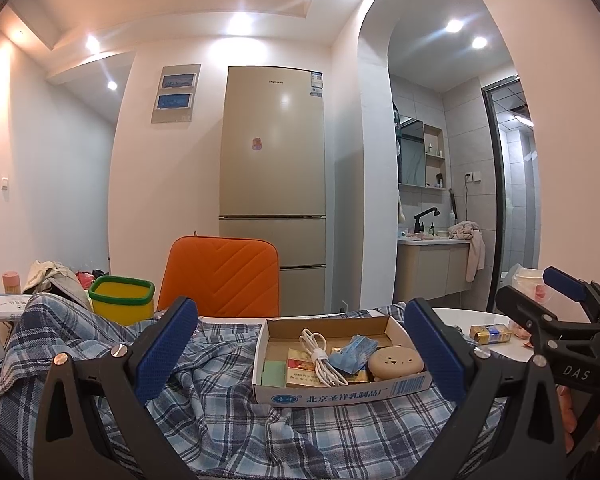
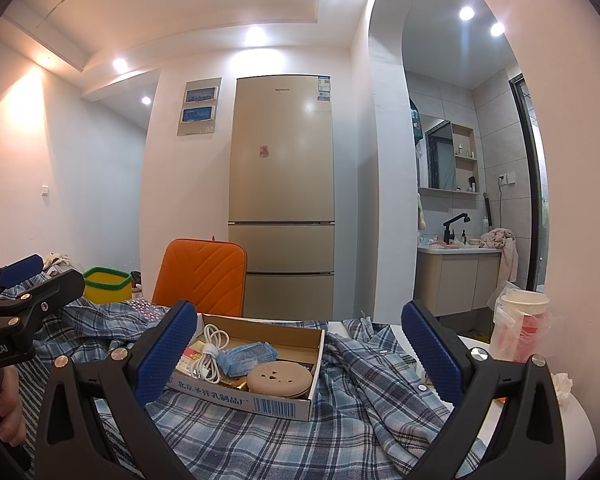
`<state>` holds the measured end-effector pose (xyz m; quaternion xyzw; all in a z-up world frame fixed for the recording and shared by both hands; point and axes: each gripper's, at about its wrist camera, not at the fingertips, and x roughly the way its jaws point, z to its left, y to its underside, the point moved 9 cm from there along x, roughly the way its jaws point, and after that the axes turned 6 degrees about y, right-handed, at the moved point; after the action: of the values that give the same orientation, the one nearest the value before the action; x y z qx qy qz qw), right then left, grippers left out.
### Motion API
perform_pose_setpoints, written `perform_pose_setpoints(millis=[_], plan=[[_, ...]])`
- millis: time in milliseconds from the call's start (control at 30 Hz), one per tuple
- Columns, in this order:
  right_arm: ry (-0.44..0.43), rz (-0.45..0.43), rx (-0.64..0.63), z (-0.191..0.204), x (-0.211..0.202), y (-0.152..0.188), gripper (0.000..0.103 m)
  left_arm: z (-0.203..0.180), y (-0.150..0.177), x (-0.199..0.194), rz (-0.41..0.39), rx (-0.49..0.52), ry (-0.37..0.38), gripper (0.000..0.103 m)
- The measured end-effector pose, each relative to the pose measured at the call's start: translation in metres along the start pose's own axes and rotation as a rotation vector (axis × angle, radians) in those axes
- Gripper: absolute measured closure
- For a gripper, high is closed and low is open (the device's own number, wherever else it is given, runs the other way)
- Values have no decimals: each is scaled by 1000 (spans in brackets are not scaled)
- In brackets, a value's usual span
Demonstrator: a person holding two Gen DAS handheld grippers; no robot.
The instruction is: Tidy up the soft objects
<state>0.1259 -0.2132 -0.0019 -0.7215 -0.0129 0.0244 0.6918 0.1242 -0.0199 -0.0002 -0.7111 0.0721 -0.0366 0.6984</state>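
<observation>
Both tongs point(image 1: 300, 344) point(image 2: 298, 344) wide open, empty, above plaid shirt point(image 1: 228, 420)

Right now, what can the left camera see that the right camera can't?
Only the left wrist view shows the little gold and blue box on the white table, the pink bottle at far left, and the right gripper, open. Only the right wrist view shows the plastic cup in a bag, a crumpled tissue, and the left gripper, open. Both show the plaid shirt, the cardboard box resting on it, the white cable, orange chair and fridge.
</observation>
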Motion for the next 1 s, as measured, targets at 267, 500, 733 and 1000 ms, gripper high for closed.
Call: perform_pose_setpoints(millis=[267, 500, 733, 1000], plan=[[0, 2, 1, 0, 0, 0, 0, 0, 0, 0, -5, 3, -2, 0], [0, 2, 1, 0, 0, 0, 0, -1, 1, 0, -6, 4, -1, 0], [0, 1, 1, 0, 0, 0, 0, -1, 1, 0, -4, 4, -1, 0], [0, 1, 1, 0, 0, 0, 0, -1, 0, 0, 0, 7, -2, 0]])
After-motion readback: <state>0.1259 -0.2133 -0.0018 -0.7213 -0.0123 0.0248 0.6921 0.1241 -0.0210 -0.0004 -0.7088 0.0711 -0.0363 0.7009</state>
